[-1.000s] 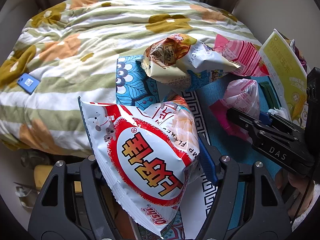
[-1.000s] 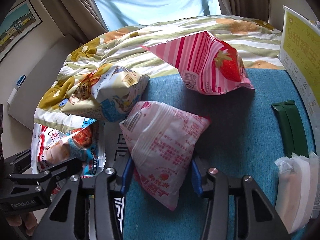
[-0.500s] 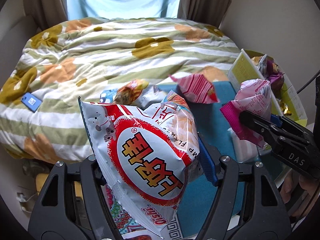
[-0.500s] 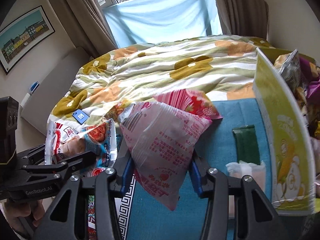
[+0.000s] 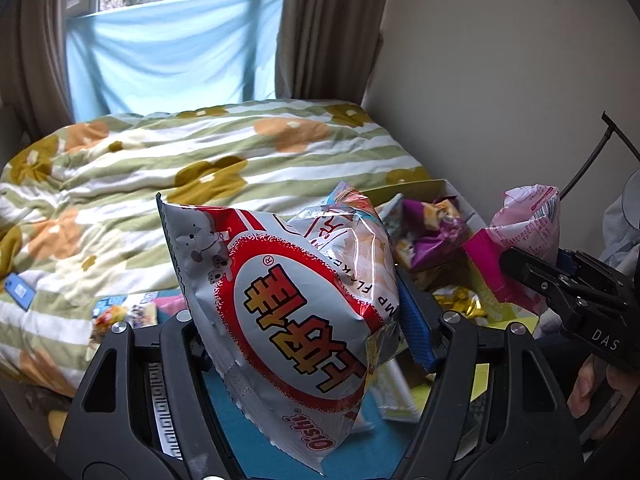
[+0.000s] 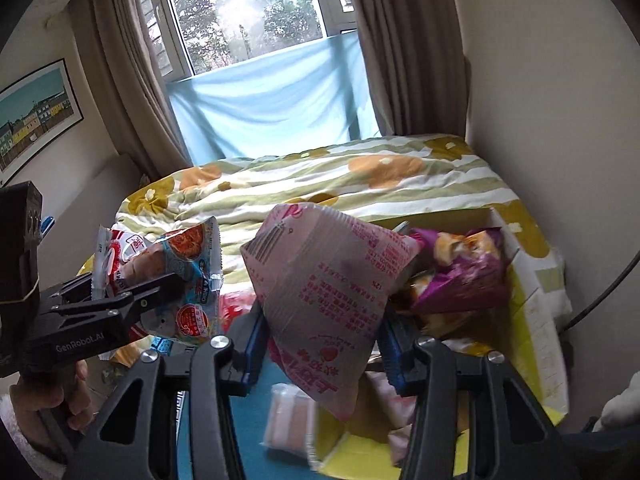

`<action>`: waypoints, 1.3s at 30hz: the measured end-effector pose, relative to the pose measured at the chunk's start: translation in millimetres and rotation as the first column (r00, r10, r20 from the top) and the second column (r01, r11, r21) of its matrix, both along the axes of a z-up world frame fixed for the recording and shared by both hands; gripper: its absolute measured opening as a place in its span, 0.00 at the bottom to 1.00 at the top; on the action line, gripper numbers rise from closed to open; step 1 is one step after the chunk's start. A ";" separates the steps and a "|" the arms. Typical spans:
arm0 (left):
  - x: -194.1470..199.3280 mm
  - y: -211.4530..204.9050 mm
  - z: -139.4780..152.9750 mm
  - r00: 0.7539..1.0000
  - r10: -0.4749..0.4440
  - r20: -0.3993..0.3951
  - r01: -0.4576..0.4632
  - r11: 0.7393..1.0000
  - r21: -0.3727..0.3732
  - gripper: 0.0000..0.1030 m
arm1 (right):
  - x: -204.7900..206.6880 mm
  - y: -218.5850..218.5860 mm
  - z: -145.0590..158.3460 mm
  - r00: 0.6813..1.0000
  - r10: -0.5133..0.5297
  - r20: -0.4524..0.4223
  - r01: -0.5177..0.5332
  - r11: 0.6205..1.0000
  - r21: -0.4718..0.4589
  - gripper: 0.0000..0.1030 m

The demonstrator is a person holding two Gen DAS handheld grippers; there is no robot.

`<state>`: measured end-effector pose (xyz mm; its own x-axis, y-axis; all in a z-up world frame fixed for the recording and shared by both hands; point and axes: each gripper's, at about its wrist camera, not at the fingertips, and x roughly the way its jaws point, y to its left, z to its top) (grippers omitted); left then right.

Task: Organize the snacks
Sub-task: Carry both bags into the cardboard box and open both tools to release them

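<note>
The left gripper (image 5: pixel 304 344) is clamped on a red-and-white shrimp-flake bag (image 5: pixel 288 320), held up above the teal mat (image 5: pixel 224 404). To its right, the right gripper (image 6: pixel 320 344) is closed narrowly on a pink snack bag (image 6: pixel 324 304), lifted beside the yellow cardboard box (image 6: pixel 536 308). Just right of that gripper, inside the box, lies 1 purple snack bag (image 6: pixel 464 276). Beyond both spreads the flowered quilt (image 5: pixel 180 168).
</note>
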<state>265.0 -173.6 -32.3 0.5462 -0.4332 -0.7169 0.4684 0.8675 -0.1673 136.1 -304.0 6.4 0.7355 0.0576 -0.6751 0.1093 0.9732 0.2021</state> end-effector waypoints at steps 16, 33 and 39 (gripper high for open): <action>-20.7 -122.5 -49.3 0.992 -0.043 -0.121 0.050 0.997 0.060 1.00 | -24.9 -132.5 -17.6 0.996 -0.056 -0.064 0.056 0.998 -0.014 0.43; -32.2 -31.2 -34.7 0.985 0.144 -0.096 -0.134 0.985 0.110 1.00 | 5.9 -136.6 -50.7 0.988 0.009 -0.151 -0.001 0.999 0.049 0.79; -42.3 -2.3 -37.4 0.974 0.207 -0.096 -0.197 0.976 0.096 1.00 | -0.6 -124.9 -35.5 0.999 0.017 -0.041 -0.015 0.999 0.052 1.00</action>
